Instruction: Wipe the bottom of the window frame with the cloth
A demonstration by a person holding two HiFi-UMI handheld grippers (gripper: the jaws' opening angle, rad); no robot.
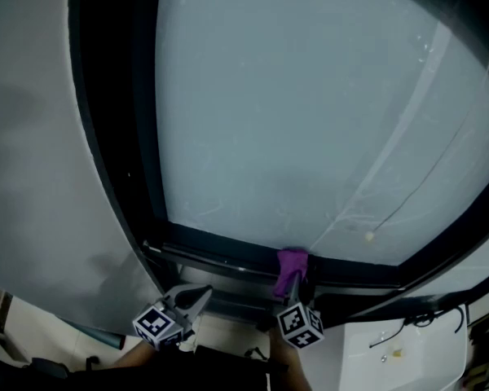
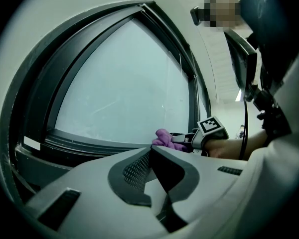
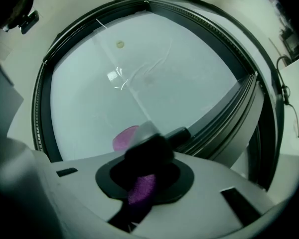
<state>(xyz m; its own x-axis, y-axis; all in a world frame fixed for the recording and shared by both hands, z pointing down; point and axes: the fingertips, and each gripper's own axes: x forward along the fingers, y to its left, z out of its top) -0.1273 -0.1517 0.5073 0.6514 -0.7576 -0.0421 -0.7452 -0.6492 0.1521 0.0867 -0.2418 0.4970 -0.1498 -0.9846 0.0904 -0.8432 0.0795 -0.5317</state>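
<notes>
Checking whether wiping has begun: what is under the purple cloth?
The purple cloth, held by the right gripper, rests on the window frame's dark bottom rail, just below the glass. The rail patch beneath it is covered, so unseen.

Same build on both. Left gripper (image 2: 152, 152): light grey moulded shell, dark grey jaw pads (image 2: 132, 176), one with a fine mesh texture, and black rectangular slots (image 2: 60, 208) in the shell. Right gripper (image 3: 148, 142): same grey shell, with a dark oval collar (image 3: 182, 183) round the jaws. White cubes with black square markers: left cube (image 1: 156, 324), right cube (image 1: 300, 324). The person wears a dark top (image 2: 269, 24), and a black cable (image 2: 245, 123) hangs off it.
</notes>
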